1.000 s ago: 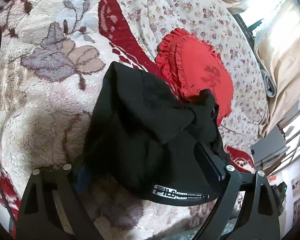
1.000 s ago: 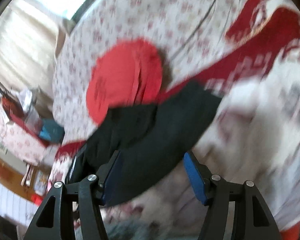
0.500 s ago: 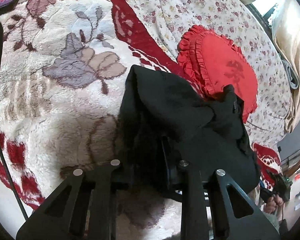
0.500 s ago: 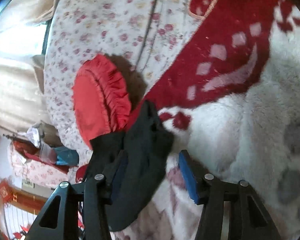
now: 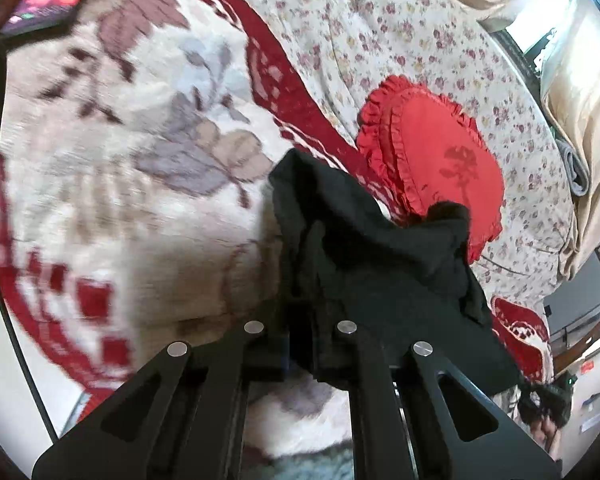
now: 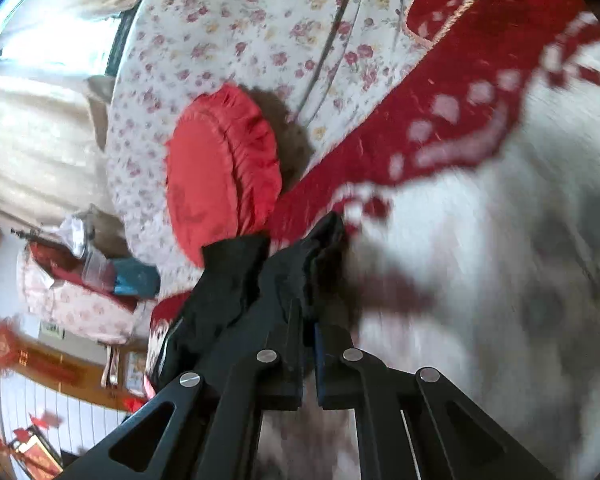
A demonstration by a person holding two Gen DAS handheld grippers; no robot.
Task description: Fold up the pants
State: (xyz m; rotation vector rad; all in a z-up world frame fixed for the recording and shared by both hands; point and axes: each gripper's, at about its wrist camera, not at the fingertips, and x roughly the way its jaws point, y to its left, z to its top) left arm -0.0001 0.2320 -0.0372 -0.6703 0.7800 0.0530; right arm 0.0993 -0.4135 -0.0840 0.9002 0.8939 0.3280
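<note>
Each wrist camera looks forward and down along its own black fingers, close over a bed. Both views share the bunched black pants [image 5: 364,240] [image 6: 252,292], the red ruffled cushion [image 5: 440,160] [image 6: 216,176] beyond, and the floral sheet [image 5: 380,32] [image 6: 236,28].

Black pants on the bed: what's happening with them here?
A person holds both grippers shut on the black pants. The left gripper pinches one part, the right gripper another, with the cloth bunched over the fleece blanket, beside the red heart-shaped cushion. The pants are not yet folded flat.
</note>
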